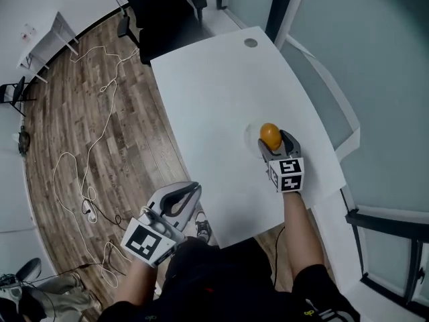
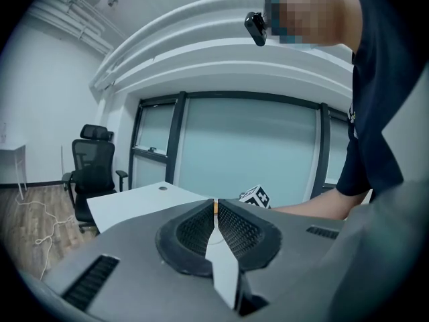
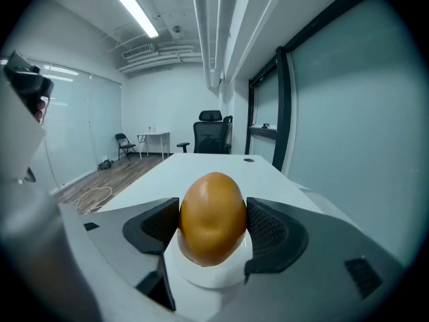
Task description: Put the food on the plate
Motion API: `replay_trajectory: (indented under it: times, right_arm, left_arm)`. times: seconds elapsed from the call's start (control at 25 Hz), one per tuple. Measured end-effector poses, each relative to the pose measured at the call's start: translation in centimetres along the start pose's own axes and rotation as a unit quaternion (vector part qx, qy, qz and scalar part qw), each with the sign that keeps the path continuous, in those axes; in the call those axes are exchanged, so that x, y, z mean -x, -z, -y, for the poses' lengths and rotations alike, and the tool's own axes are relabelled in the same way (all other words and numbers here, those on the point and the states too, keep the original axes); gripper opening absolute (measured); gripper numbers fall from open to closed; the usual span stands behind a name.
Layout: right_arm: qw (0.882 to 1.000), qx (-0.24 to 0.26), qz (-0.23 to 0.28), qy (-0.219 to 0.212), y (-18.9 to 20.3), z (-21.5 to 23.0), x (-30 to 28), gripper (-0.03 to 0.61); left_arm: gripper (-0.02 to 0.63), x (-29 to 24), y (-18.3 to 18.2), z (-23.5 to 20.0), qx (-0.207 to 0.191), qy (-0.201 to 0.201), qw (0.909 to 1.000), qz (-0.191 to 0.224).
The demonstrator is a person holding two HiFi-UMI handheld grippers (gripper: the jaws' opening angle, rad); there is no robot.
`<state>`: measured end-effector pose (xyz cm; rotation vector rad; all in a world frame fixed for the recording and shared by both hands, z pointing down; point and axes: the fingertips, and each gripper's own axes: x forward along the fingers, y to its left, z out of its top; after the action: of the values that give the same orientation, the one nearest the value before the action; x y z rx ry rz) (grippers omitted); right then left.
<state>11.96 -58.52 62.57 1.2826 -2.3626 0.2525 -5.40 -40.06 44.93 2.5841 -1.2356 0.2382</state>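
An orange, egg-shaped food [image 1: 270, 136] [image 3: 212, 217] sits between the jaws of my right gripper [image 1: 274, 142] [image 3: 213, 225], which is shut on it, with a pad pressing each side. Right under it lies a small white plate [image 1: 250, 136] [image 3: 209, 278] on the white table [image 1: 221, 92]; I cannot tell whether the food rests on the plate. My left gripper [image 1: 185, 194] [image 2: 214, 215] hangs off the table's near left edge, shut and holding nothing.
A black office chair [image 1: 161, 12] stands at the table's far end. A round cable hole [image 1: 251, 43] is near the far corner. Loose white cables [image 1: 100, 146] lie on the wooden floor to the left. A glass wall [image 1: 375, 79] runs along the right.
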Motion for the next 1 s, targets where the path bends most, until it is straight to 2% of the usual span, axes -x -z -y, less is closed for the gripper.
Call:
replay_trajectory:
  times: [0.2, 0.48, 0.68, 0.84, 1.0]
  right_arm:
    - [0.998, 0.018, -0.058, 0.0, 3.5, 0.8, -4.2, 0.328]
    - [0.996, 0.015, -0.088, 0.009, 6.0, 1.0, -5.5, 0.33]
    - [0.995, 0.015, -0.098, -0.002, 6.3, 0.6, -6.0, 0.33]
    - [0.998, 0.009, -0.066, 0.002, 3.9, 0.8, -4.6, 0.343]
    - [1.0, -0.007, 0.021, 0.014, -1.7, 0.6, 0.0, 0.347]
  left_arm:
    - [0.035, -0.6, 1.2, -0.6, 0.012, -0.014, 0.9998, -0.011]
    - [0.035, 0.2, 2.0, -1.4, 0.021, -0.036, 0.999, -0.017]
    - [0.035, 0.6, 2.2, -1.6, 0.025, -0.035, 0.9989, -0.017]
    - [0.035, 1.1, 1.7, -1.5, 0.019, -0.028, 0.9993, -0.012]
    - [0.035, 1.9, 1.2, -1.5, 0.01, -0.022, 0.9997, -0.004]
